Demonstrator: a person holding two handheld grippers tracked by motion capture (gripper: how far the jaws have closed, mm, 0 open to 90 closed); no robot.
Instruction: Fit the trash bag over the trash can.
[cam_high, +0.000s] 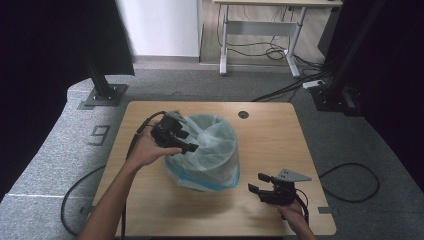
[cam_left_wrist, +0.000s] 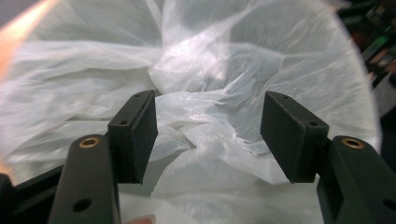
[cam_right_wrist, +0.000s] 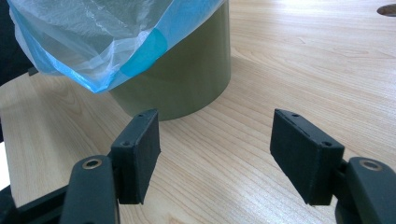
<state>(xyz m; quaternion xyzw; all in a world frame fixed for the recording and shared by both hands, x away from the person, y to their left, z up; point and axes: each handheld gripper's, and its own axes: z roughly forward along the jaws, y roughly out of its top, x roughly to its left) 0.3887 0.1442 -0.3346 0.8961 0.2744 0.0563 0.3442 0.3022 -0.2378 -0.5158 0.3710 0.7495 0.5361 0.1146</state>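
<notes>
- Left gripper (cam_high: 192, 148) hangs over the bin's mouth, jaws parted, crumpled white bin liner (cam_left_wrist: 205, 74) just ahead of them, ungripped.
- Right gripper (cam_high: 257, 183) rests low, jaws released, olive bin (cam_right_wrist: 187, 74) standing ahead on the tabletop (cam_right_wrist: 303, 60).

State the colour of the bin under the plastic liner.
Olive green bin, seen best in the right gripper view.

Left gripper (cam_high: 194, 148) and right gripper (cam_high: 254, 183) apart, both with jaws open
</notes>
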